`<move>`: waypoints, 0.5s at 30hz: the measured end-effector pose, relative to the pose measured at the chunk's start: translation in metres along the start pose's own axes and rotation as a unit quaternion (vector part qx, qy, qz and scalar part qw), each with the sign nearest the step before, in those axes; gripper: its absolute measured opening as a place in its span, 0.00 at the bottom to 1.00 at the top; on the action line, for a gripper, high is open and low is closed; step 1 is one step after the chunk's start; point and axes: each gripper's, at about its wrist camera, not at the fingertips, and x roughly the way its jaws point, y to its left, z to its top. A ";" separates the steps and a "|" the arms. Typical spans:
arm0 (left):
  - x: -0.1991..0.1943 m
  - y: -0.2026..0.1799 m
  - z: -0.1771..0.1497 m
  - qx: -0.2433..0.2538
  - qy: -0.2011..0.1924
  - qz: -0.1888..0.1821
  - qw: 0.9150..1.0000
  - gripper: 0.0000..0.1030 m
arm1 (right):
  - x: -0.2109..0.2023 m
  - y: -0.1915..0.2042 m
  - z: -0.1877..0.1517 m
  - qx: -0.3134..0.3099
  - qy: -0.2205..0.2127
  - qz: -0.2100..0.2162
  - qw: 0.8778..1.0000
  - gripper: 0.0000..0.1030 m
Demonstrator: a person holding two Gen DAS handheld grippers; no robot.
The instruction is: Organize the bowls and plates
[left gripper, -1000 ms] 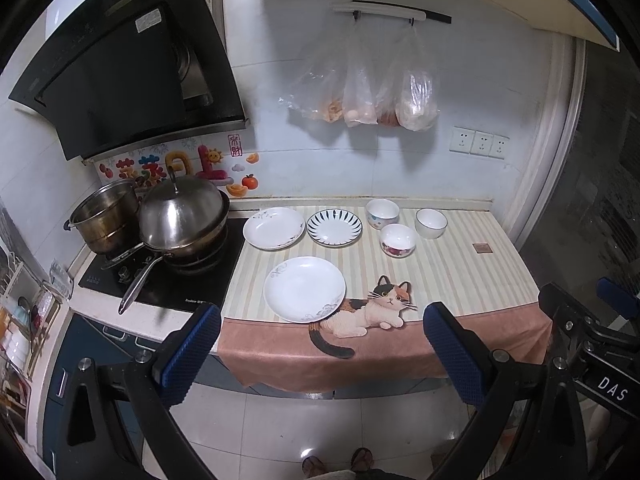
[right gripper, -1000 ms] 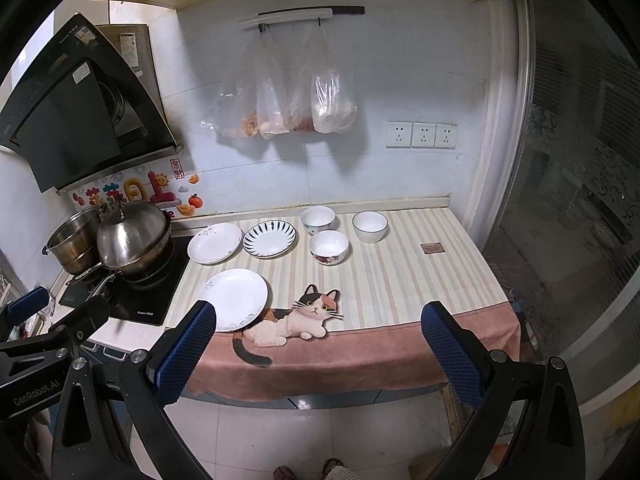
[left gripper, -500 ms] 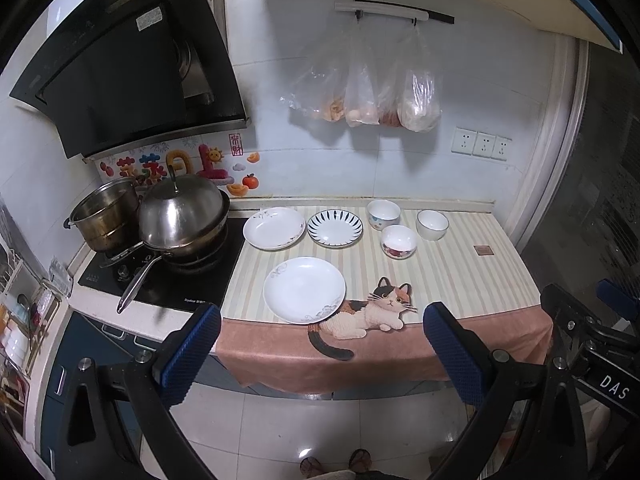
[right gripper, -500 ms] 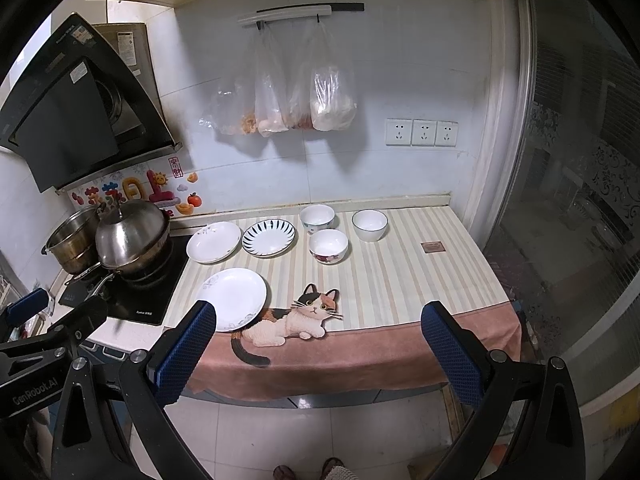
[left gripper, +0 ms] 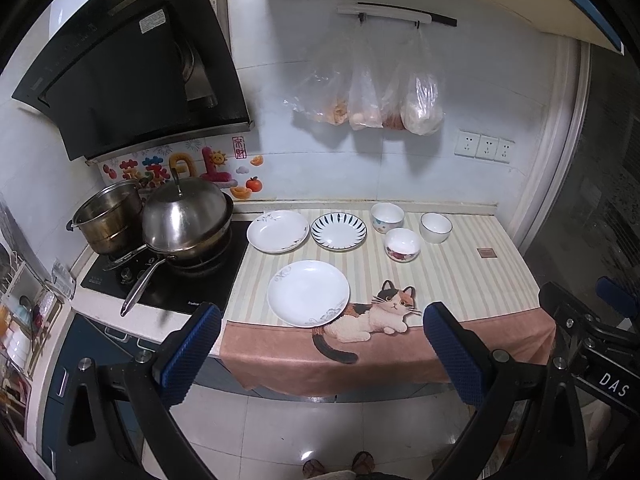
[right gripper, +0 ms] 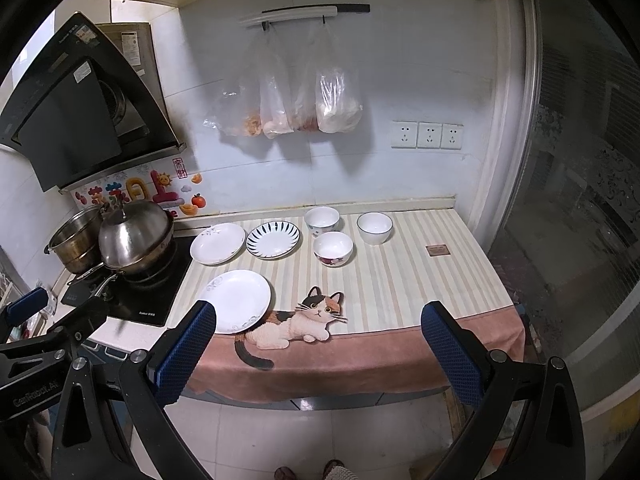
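Observation:
On the striped counter lie three plates: a white plate (left gripper: pixel 308 293) at the front, a white floral plate (left gripper: pixel 277 231) and a blue-striped plate (left gripper: pixel 339 232) behind it. Three bowls stand to their right: a patterned bowl (left gripper: pixel 387 216), a flower-painted bowl (left gripper: pixel 402 244) and a plain white bowl (left gripper: pixel 435 227). The same plates show in the right wrist view, with the front plate (right gripper: pixel 237 300) and the flower-painted bowl (right gripper: pixel 333 248). My left gripper (left gripper: pixel 320 350) and right gripper (right gripper: pixel 318 350) are both open and empty, held well back from the counter over the floor.
A stove (left gripper: pixel 168 280) at the left carries a lidded pan (left gripper: pixel 184 216) and a steel pot (left gripper: pixel 110 216). A range hood (left gripper: pixel 132 60) hangs above. Plastic bags (left gripper: pixel 368 96) hang on the wall. A cat-print cloth (left gripper: pixel 380 312) drapes over the counter's front edge. A small brown square (left gripper: pixel 487 252) lies at the right.
Both views have shifted slightly, with the counter a touch lower and nearer. Nothing on the counter moved and both grippers stay open.

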 end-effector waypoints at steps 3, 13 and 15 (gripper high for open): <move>0.002 0.002 0.002 -0.001 -0.002 -0.001 1.000 1.00 | 0.000 0.006 0.002 -0.003 -0.003 0.000 1.000 1.00; 0.003 0.009 -0.001 -0.002 -0.009 -0.005 1.000 1.00 | 0.003 0.013 0.004 -0.002 -0.006 -0.003 1.000 1.00; 0.009 0.013 0.000 -0.003 -0.011 -0.007 1.000 1.00 | 0.006 0.015 0.006 0.007 -0.007 -0.003 1.000 1.00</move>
